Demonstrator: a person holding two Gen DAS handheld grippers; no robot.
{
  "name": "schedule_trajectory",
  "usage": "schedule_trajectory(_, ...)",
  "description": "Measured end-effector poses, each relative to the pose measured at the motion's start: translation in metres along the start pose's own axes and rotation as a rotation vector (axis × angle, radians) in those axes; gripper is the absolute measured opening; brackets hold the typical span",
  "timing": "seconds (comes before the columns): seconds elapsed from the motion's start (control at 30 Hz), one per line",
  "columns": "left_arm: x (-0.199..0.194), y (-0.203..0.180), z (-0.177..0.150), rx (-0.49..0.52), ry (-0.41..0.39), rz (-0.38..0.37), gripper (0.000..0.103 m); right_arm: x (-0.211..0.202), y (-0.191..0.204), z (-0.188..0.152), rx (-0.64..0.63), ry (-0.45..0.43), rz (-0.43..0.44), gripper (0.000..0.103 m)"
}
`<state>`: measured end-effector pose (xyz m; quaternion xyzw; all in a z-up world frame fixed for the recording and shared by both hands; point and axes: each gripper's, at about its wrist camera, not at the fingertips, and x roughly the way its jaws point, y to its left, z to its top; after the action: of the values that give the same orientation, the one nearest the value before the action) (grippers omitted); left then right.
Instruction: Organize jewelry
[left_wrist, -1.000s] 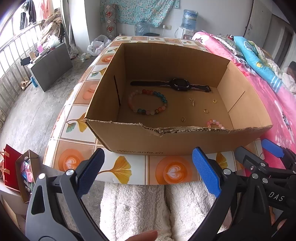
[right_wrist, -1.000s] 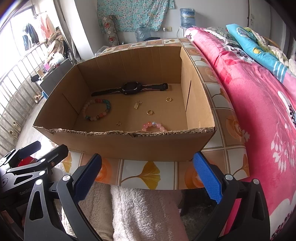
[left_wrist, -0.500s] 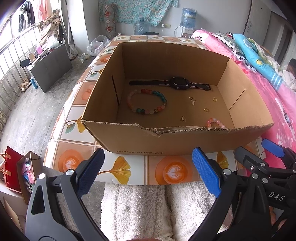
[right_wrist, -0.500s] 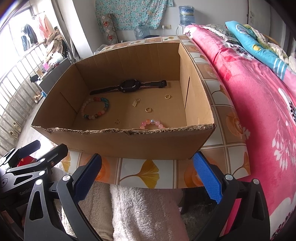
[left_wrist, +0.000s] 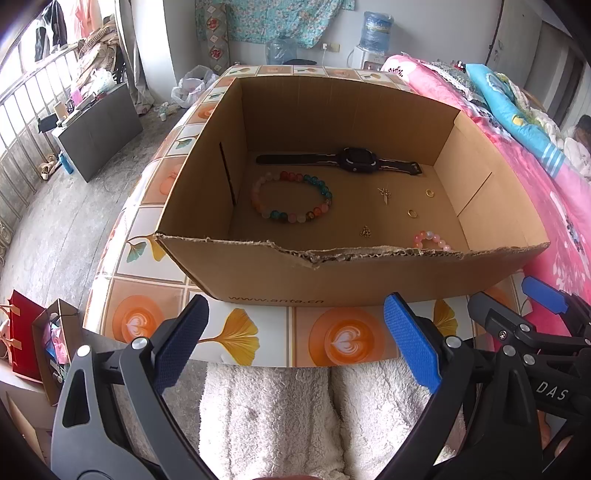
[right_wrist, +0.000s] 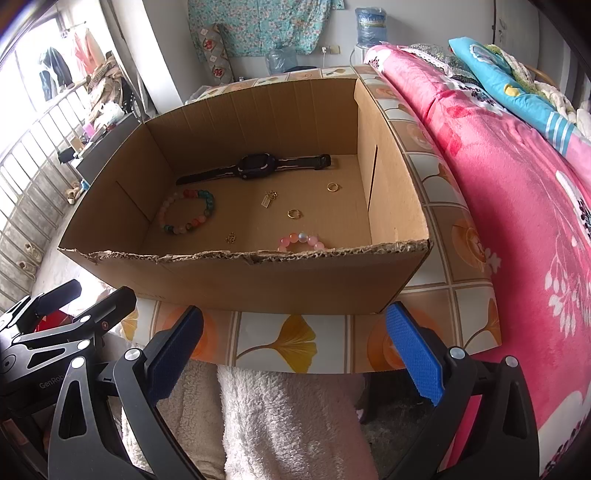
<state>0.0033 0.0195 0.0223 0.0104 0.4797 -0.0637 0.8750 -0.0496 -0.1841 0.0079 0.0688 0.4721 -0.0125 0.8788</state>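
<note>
An open cardboard box (left_wrist: 288, 284) (right_wrist: 258, 284) stands on a tiled table. On its floor lie a black watch (left_wrist: 354, 160) (right_wrist: 258, 166), a multicoloured bead bracelet (left_wrist: 291, 201) (right_wrist: 186, 216), a pink bead bracelet (left_wrist: 430, 240) (right_wrist: 301, 240), two gold rings (left_wrist: 412, 213) (right_wrist: 293, 213), and small gold charms (left_wrist: 384, 194) (right_wrist: 267, 199). My left gripper (left_wrist: 295, 347) and my right gripper (right_wrist: 295, 349) both hang open and empty in front of the box's near wall, below its rim.
The tiled table (left_wrist: 229, 336) (right_wrist: 291, 347) ends just in front of the box. A pink bedspread (right_wrist: 517, 206) runs along the right. White fleece-covered legs (left_wrist: 295, 417) lie below the grippers. A red bag (left_wrist: 18, 332) stands on the floor at left.
Both cameras have risen and tipped slightly, so the box sits a little lower in view and more of its floor shows. The jewelry has not moved.
</note>
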Motion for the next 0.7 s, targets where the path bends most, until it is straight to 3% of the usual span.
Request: schedule_trajectory(0.7,0.0025,-0.0018,-0.0004,0.012,0.005,0.007,0.092,0.0018,-0.0038,-0.0059,0.009,0.006,-0.004,0.097)
